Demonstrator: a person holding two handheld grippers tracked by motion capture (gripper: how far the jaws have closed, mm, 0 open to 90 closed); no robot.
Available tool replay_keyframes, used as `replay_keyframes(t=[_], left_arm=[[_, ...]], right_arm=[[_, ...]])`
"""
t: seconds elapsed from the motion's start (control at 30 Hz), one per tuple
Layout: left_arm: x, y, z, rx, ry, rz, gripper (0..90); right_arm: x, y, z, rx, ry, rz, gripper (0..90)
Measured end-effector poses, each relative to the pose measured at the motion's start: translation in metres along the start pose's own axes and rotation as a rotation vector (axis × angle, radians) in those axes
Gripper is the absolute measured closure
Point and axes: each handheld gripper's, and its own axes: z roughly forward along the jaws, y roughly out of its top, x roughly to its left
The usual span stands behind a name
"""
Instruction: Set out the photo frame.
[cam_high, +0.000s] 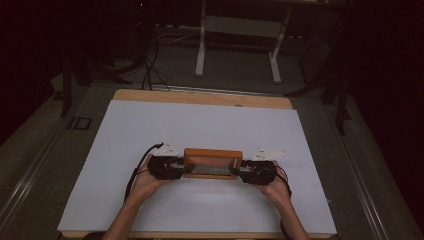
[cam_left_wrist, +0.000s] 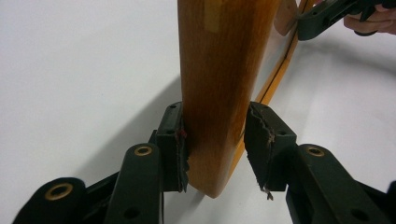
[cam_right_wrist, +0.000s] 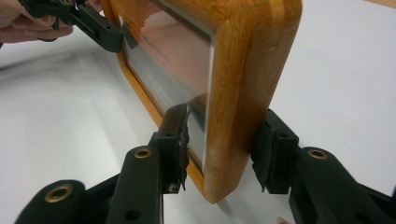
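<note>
Forearms entered from the table's near edge. Left gripper and right gripper each pinched one end of the wooden picture frame, standing upright near the near edge. Grasp done; lifting or placing remained. White surface around it unobstructed.

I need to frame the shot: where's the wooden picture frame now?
In the high view the wooden frame sits near the white table's front middle, between the left gripper and right gripper.
</note>
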Motion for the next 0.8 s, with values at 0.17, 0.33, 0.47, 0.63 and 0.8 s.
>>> replay_keyframes(t=[0.17, 0.33, 0.47, 0.63, 0.8], left_arm=[[0.0013, -0.0002, 0.0010, 0.000, -0.011, -0.019, 60.5], [0.0029, -0.0005, 0.0013, -0.003, -0.023, -0.038, 60.6], [0.0035, -0.0009, 0.0027, 0.004, -0.029, -0.049, 60.6], [0.0050, -0.0015, 0.0041, 0.010, -0.035, -0.070, 60.6], [0.0068, -0.0018, 0.0047, 0.010, -0.046, -0.091, 60.6]], right_arm=[[-0.0017, -0.0004, 0.0000, 0.003, 0.008, 0.022, 58.9], [-0.0029, -0.0004, -0.0003, 0.004, 0.017, 0.045, 58.9], [-0.0037, -0.0010, 0.0002, 0.009, 0.020, 0.057, 58.8], [-0.0050, -0.0018, 0.0017, 0.015, 0.022, 0.071, 58.5], [-0.0065, -0.0023, 0.0025, 0.013, 0.026, 0.090, 58.4]])
